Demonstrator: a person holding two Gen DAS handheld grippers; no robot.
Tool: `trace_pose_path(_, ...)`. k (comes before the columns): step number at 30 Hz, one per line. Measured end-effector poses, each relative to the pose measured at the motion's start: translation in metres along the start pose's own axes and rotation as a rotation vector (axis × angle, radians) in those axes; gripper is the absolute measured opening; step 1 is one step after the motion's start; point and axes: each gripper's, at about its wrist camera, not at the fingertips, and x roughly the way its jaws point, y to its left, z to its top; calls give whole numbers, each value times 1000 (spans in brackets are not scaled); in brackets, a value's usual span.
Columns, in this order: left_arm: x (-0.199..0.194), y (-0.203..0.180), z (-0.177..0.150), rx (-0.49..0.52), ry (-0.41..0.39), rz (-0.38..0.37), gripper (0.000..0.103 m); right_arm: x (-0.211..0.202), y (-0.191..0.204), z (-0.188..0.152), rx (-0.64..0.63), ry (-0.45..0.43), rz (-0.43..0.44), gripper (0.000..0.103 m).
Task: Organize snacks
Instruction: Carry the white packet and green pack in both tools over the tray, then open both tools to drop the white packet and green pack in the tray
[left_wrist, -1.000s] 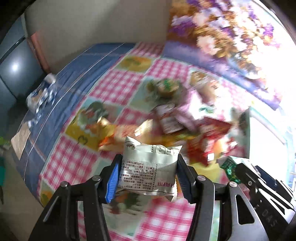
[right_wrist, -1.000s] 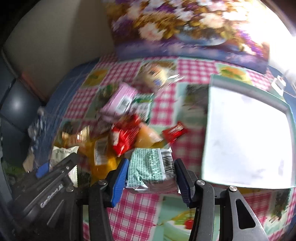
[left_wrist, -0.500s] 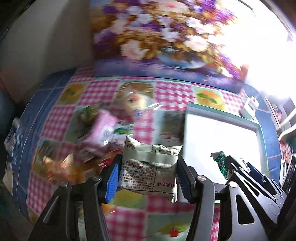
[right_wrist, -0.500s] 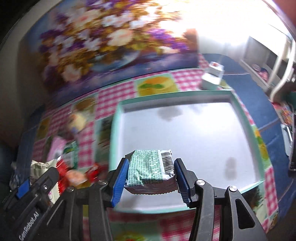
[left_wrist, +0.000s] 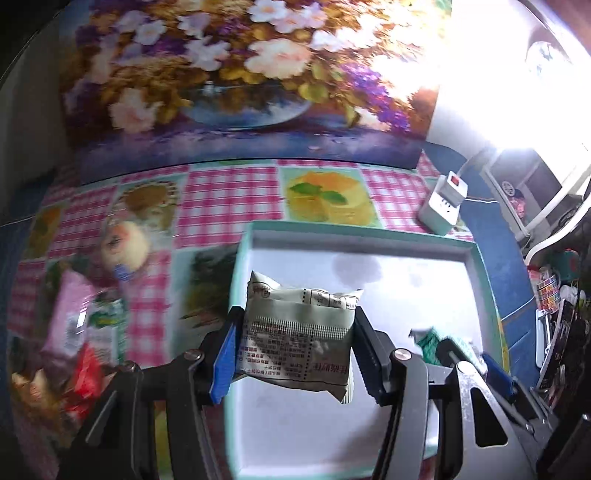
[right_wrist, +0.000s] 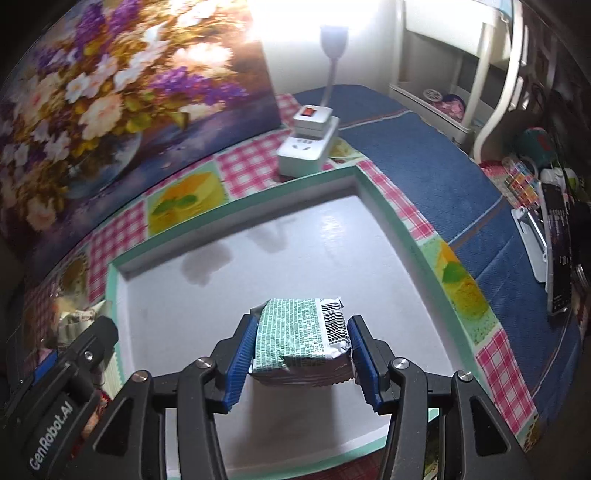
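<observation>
My left gripper (left_wrist: 293, 352) is shut on a grey-white snack packet (left_wrist: 297, 334) and holds it above the left part of a white tray with a teal rim (left_wrist: 369, 234). My right gripper (right_wrist: 301, 354) is shut on a green-and-white snack packet (right_wrist: 301, 338) with a barcode, held above the tray (right_wrist: 258, 201) near its front. The right gripper also shows in the left wrist view (left_wrist: 456, 352), and the left gripper in the right wrist view (right_wrist: 74, 354). A pile of loose snacks (left_wrist: 79, 332) lies left of the tray.
A white power strip with a red switch (right_wrist: 308, 142) stands behind the tray's far right corner. A large flower painting (left_wrist: 240, 74) leans at the back. Phones and small items (right_wrist: 557, 236) sit on the blue cloth to the right.
Both grippers have swung right from the snack pile to over the tray, each still holding its packet. The right gripper has moved further over the tray's middle.
</observation>
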Motion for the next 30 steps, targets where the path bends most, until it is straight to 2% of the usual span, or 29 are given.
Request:
trace_pose_path(8,39,-13,6,23,22,22,59,5,-10,4,26,10,-6,54)
trace_pose_path(19,68,-10,-7,8,75,38,59,9,-12,3,14,11,-21,54)
trace_pose_path(30,64,-8,-22,12,90,57,59,12,-15,3,16,23,-46,54)
